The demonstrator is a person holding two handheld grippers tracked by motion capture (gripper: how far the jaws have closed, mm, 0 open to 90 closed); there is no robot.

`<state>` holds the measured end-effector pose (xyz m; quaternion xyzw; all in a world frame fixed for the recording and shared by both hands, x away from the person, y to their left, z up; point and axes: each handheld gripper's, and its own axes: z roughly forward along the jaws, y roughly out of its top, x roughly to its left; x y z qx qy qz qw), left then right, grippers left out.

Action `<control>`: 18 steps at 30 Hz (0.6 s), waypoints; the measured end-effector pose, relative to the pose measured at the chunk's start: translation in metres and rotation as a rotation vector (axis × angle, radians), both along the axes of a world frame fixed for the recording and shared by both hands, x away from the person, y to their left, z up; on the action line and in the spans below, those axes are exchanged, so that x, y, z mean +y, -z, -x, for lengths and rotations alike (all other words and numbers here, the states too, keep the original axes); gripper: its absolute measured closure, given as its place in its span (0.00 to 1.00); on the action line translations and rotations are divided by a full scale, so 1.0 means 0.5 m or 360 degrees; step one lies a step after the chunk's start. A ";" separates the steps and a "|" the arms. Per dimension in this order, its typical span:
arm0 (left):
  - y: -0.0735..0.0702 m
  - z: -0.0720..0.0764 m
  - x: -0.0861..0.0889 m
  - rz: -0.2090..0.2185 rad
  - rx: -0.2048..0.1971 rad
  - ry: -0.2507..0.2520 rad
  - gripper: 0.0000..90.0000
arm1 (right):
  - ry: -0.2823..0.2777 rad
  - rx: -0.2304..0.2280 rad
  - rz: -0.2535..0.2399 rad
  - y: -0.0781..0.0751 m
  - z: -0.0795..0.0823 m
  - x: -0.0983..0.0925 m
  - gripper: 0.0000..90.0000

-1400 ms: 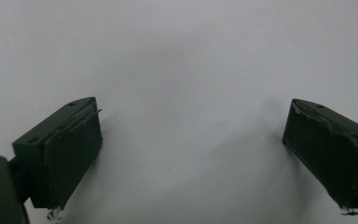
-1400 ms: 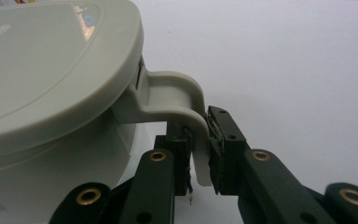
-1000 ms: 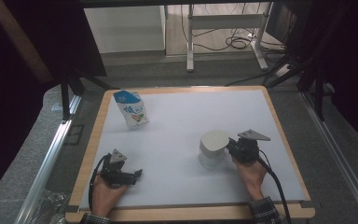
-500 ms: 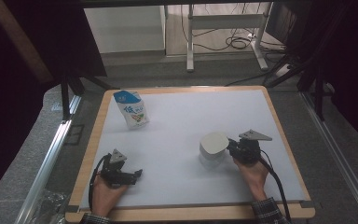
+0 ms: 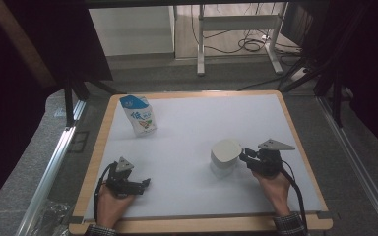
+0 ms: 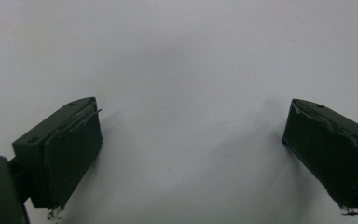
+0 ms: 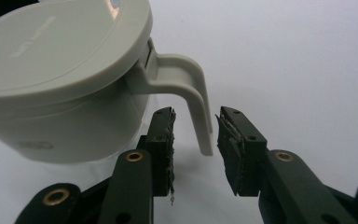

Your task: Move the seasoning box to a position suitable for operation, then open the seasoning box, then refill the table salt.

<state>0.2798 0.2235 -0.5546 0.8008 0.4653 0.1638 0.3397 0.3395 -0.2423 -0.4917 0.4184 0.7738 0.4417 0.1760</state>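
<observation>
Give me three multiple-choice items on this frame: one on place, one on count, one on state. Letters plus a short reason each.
1. Where does the milk carton stand on the white board?
A. far left corner
B. near right corner
C. dead centre

2. How many containers are on the board?
A. one
B. two
C. four

3. How does the right gripper stand to the handle of the lidded jug?
A. clamped tight on the lid
B. jaws apart, handle between them
C. far off, pointing away

Answers:
1 A, the high view shows the carton by the far left edge.
2 B, carton and jug.
3 B, the right gripper view shows a gap on each side of the handle; the jaws have just been opening.
</observation>
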 end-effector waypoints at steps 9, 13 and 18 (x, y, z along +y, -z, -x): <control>0.000 0.000 0.000 -0.0001 0.0000 0.0000 0.05 | -0.0035 0.0015 0.0056 -0.016 0.016 -0.018 0.72; 0.000 0.000 0.000 0.0002 -0.0002 -0.0003 0.05 | -0.0055 0.0036 0.0069 -0.021 0.020 -0.023 0.71; 0.000 0.000 0.000 -0.0001 0.0000 0.0000 0.05 | -0.0074 0.0028 0.0071 -0.032 0.022 -0.026 0.71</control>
